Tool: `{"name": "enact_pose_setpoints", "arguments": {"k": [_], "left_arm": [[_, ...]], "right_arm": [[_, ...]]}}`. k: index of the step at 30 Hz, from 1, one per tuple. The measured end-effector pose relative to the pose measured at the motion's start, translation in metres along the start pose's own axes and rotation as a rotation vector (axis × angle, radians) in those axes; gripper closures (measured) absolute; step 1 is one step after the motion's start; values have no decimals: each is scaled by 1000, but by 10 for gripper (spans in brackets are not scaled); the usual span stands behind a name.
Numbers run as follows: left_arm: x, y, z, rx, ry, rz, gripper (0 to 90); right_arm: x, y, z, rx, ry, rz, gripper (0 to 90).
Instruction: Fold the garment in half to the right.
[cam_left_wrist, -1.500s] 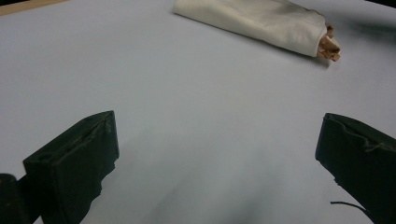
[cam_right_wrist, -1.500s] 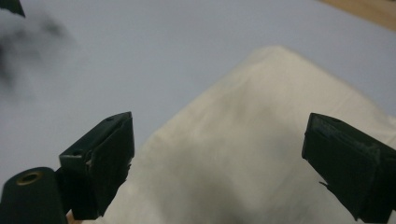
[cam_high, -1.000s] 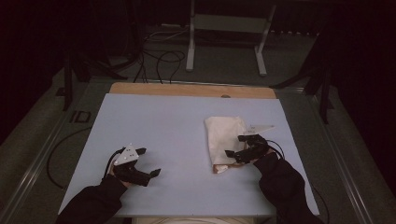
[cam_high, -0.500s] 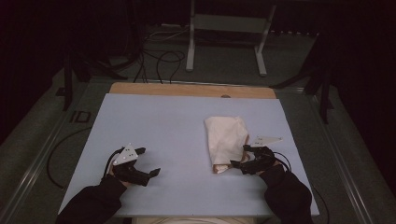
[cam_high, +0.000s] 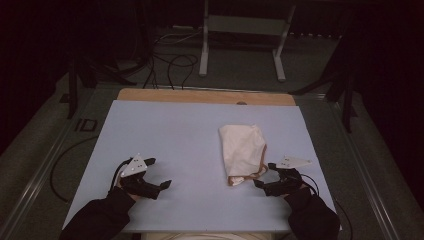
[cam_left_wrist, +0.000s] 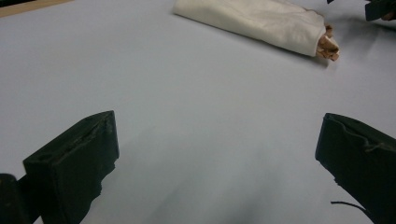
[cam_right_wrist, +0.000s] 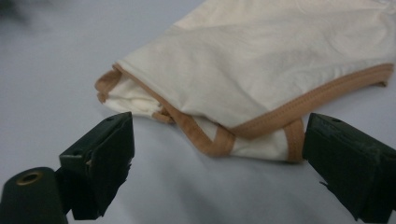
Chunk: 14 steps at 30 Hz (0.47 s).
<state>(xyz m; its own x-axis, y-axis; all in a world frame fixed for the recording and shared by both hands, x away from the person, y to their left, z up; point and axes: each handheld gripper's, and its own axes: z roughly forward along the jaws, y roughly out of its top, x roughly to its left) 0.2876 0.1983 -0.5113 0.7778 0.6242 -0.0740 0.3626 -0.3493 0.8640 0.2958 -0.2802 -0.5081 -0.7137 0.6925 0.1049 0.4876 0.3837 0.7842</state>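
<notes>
right gripper spread wide at the hem of a folded cloth

right gripper (cam_high: 266, 179) sits at the near right of the table, jaws wide apart and empty, pointing at the near end of the cloth. in the right gripper view the two black jaws stand either side of the cloth's tan-trimmed edge, just short of it, with bare table between them and the fabric.

table (cam_high: 165, 130), the largest thing, is a pale blue-grey sheet over a wooden board whose far edge shows as a tan strip. it lies flat and wide under both hands.

cloth (cam_high: 242, 147) is cream, folded into a long bundle, lying on the right half of the table and running away from the person. its near end is open, with tan trim (cam_right_wrist: 212, 140) looping out of the fold and resting on the table. in the left gripper view the cloth (cam_left_wrist: 261, 21) lies far off at the top, well apart from that gripper.

left gripper (cam_high: 160, 175) rests at the near left, jaws also spread and holding nothing, plain table between them. a grey three-cornered plate (cam_high: 134, 165) sits on top of it.
</notes>
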Motion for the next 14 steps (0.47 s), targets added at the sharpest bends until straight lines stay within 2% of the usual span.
{"name": "enact_pose_setpoints", "arguments": {"k": [8,14], "left_arm": [[0,0,-1,-1,3,4,2],[1,0,-1,-1,4,10,2]], "right_arm": [[-1,2,5,8,-25,-44,92],[-3,1,4,17,-40,-52,92]]}}
